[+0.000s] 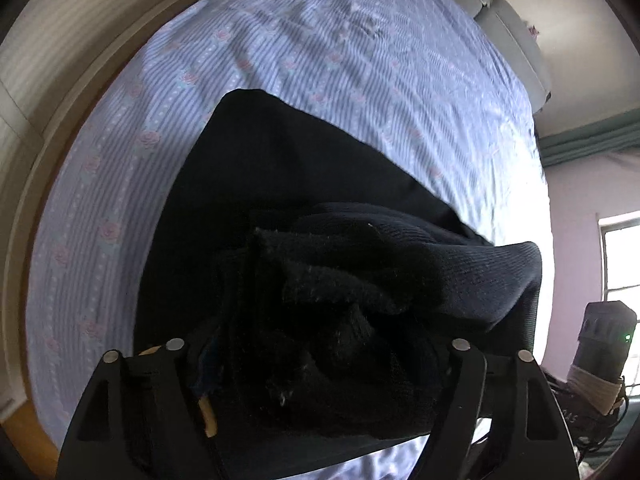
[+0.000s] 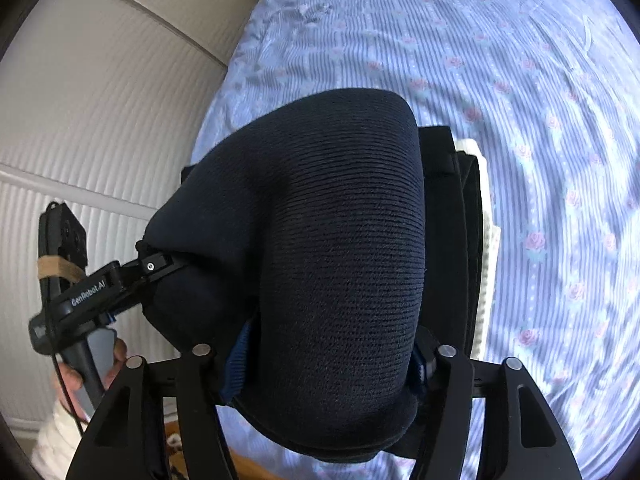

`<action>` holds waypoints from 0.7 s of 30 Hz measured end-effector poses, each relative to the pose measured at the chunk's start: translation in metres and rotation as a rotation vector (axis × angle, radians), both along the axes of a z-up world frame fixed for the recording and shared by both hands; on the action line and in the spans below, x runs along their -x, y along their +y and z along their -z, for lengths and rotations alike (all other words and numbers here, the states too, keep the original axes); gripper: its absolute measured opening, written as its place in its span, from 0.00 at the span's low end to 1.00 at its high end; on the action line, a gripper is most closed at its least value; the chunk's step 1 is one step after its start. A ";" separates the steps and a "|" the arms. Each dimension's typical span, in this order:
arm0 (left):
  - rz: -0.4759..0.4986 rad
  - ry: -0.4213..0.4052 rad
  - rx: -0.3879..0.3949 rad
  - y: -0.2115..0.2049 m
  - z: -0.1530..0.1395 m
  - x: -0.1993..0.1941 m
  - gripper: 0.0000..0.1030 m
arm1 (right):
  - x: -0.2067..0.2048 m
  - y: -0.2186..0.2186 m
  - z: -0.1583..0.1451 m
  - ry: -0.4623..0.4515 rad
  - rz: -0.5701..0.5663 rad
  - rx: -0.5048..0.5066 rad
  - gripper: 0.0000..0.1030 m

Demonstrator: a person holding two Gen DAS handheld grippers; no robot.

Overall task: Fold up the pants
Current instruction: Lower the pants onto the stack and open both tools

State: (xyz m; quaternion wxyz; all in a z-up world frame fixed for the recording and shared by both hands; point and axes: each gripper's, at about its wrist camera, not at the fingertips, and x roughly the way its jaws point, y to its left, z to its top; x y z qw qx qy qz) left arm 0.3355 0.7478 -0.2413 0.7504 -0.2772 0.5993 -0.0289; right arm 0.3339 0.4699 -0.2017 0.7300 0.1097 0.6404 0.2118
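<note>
Both grippers clamp the dark knit pants (image 2: 332, 264), lifted over the bed (image 2: 520, 80) near its headboard-side edge. The left gripper (image 1: 320, 364) holds bunched fabric; the right gripper (image 2: 320, 360) pinches a thick fold. Uneven grips could let layers slip, skewing the fold.

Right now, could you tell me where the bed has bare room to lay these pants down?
The striped sheet lies bare beyond and right of the pants, and toward the headboard. It is crowded near both tools, where fabric bunches.

"GenRobot.AI" in pale letters on the black body of the left tongs (image 2: 160, 266).
</note>
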 end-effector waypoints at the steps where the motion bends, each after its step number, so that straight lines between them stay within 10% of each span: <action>1: 0.007 0.002 -0.012 0.001 0.001 0.001 0.85 | 0.002 -0.001 0.000 -0.003 -0.004 0.015 0.70; 14: 0.037 0.033 -0.201 0.002 -0.031 0.029 0.96 | 0.017 -0.011 -0.016 -0.024 -0.019 0.089 0.79; 21: -0.041 -0.114 -0.209 0.007 -0.101 0.074 0.97 | 0.053 -0.036 -0.073 -0.153 -0.011 0.075 0.79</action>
